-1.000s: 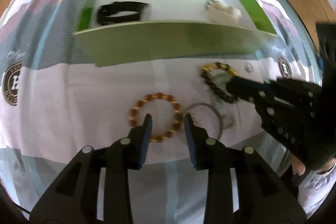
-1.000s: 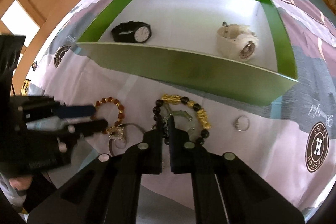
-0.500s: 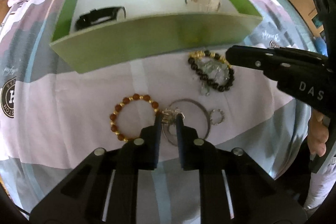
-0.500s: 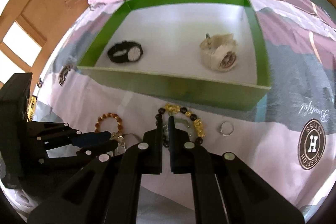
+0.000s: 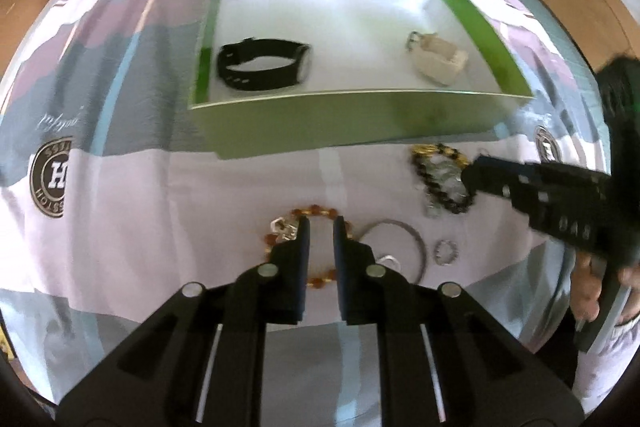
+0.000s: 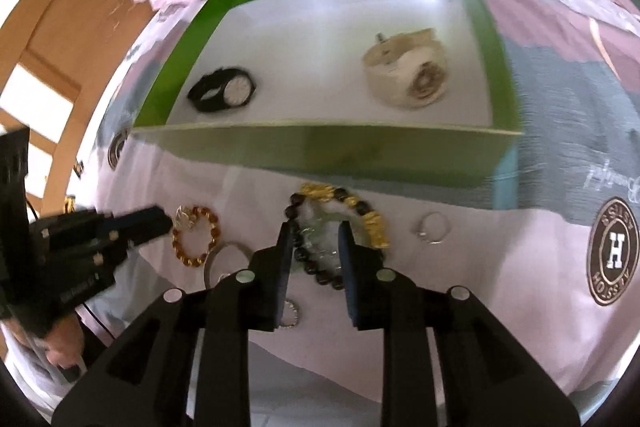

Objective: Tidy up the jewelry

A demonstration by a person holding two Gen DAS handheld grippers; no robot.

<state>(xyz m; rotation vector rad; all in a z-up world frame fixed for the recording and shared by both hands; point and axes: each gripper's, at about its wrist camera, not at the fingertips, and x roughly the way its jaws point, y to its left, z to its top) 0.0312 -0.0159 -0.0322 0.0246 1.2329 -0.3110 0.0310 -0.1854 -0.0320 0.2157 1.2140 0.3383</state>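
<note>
- Left wrist view: we are holding our left gripper (image 5: 319, 227) low over the amber bead bracelet (image 5: 306, 245) on the pink bedsheet (image 5: 160, 211), jaws a little apart with nothing between them; a small silver charm (image 5: 283, 227) is lying just beside the left finger.
- A thin silver bangle (image 5: 404, 247) and a small sparkly ring (image 5: 446, 251) are lying to the right of that bracelet.
- Right wrist view: we are hovering our right gripper (image 6: 315, 235) over the black-and-gold bead bracelet (image 6: 340, 227), fingers spread wide, gripping nothing.
- A silver ring (image 6: 433, 228) is sitting on the sheet to the right of it.
- Beyond, the green box (image 6: 320, 151) is holding a black watch (image 6: 224, 93) on its left and a cream watch (image 6: 408, 77) on its right.
</note>
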